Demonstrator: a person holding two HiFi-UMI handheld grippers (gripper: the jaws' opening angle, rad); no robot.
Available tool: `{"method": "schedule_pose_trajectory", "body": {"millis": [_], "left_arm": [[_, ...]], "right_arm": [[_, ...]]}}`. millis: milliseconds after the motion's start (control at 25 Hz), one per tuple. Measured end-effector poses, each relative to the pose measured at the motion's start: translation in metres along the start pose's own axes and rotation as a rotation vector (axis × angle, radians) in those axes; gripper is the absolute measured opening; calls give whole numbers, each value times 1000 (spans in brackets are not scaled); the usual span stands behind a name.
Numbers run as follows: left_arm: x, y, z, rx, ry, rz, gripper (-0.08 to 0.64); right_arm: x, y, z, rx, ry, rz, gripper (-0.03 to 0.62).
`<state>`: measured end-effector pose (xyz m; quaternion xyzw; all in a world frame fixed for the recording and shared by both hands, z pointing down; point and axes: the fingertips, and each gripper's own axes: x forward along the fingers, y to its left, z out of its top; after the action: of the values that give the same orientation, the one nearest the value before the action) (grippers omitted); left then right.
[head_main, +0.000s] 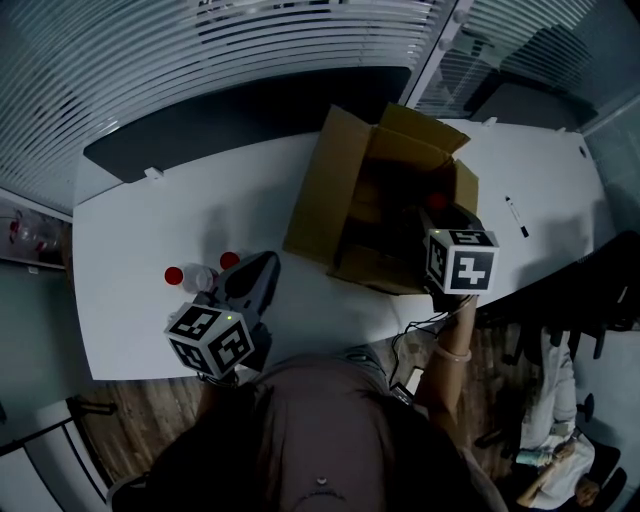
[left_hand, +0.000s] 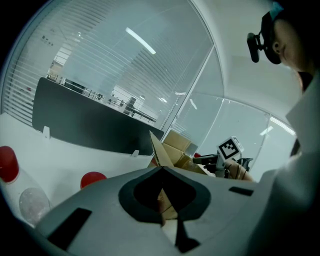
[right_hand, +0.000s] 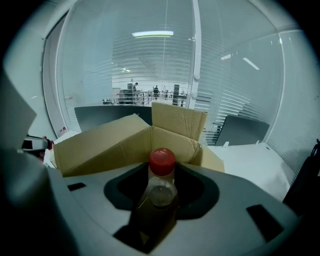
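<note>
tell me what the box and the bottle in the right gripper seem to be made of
Box: cardboard, likely corrugated, matte brown with creased flaps. Bottle: clear, glossy, probably plastic, though glass can't be excluded; brownish contents show through. Its cap: smooth red, likely plastic.

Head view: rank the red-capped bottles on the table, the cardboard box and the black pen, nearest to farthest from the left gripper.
1. Red-capped bottles, just left of the left gripper.
2. Cardboard box, up and to its right.
3. Black pen, far right, beyond the box.
</note>
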<state>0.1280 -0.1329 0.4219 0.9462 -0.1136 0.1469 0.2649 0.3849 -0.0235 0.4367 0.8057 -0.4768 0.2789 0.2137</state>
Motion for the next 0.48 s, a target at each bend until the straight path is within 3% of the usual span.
{"method": "schedule_pose_trajectory", "body": {"millis": [480], "left_arm": [[-22,-12,1,12,-17,2,9]], "right_arm": [[-49,9,32,-29,-121,-12,173]]}}
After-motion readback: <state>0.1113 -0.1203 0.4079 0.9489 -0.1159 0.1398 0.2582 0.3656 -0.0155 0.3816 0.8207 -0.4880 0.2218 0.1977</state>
